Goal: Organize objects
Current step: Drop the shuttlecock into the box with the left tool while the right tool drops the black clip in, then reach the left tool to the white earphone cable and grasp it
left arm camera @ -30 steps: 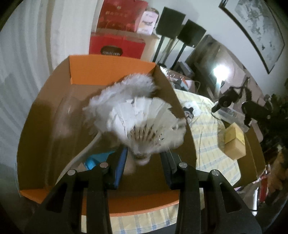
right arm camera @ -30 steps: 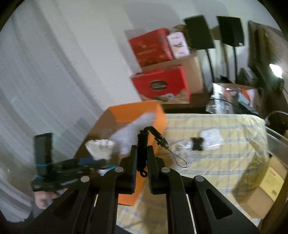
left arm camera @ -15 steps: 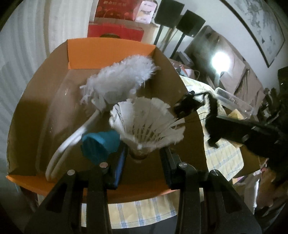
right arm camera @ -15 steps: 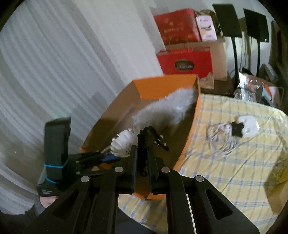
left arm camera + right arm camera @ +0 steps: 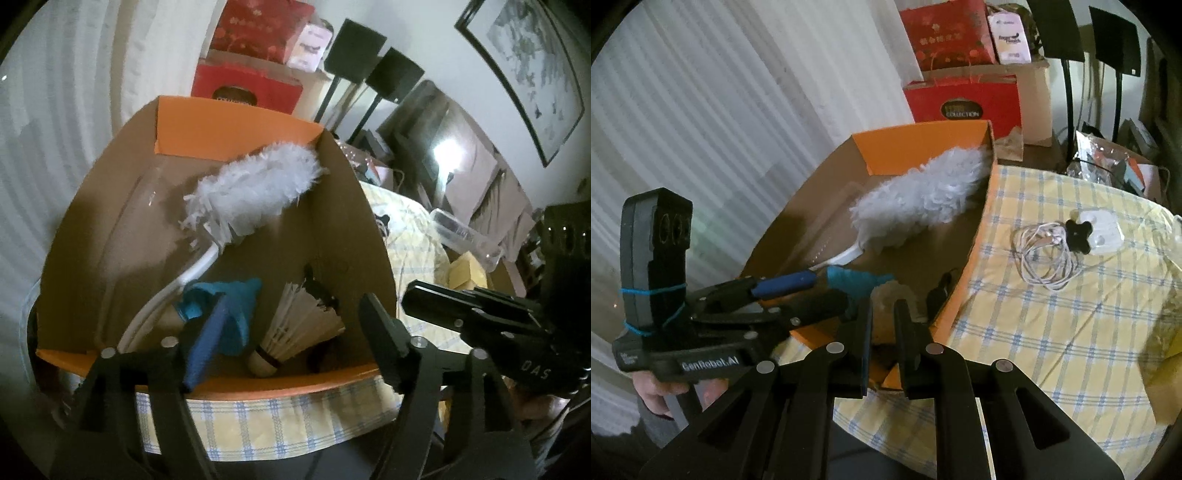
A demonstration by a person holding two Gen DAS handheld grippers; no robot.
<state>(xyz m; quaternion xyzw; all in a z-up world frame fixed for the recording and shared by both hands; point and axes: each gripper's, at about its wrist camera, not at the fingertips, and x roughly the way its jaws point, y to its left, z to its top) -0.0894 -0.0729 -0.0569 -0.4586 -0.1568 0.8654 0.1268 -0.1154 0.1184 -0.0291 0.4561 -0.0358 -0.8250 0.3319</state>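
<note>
An orange cardboard box (image 5: 236, 129) (image 5: 923, 136) stands on the checked tablecloth. Inside lie a white feather duster (image 5: 255, 188) (image 5: 923, 195), a teal object (image 5: 232, 306) (image 5: 857, 280), a white shuttlecock (image 5: 299, 332) on its side, and a black coiled lanyard (image 5: 321, 291) (image 5: 942, 288) against the right wall. My left gripper (image 5: 295, 321) is open and empty just above the box's near end. My right gripper (image 5: 882, 306) is open and empty over the box's near right corner; it shows in the left wrist view (image 5: 480, 317).
A coiled white cable with a charger (image 5: 1056, 247) lies on the yellow checked tablecloth (image 5: 1052, 332) right of the box. Red gift boxes (image 5: 964, 99) stand behind. A clear container (image 5: 465, 232) and a yellow box (image 5: 465, 273) lie at the right.
My left gripper opened and dropped the shuttlecock into the box. My right gripper moved over the box, opened and let the black lanyard fall inside.
</note>
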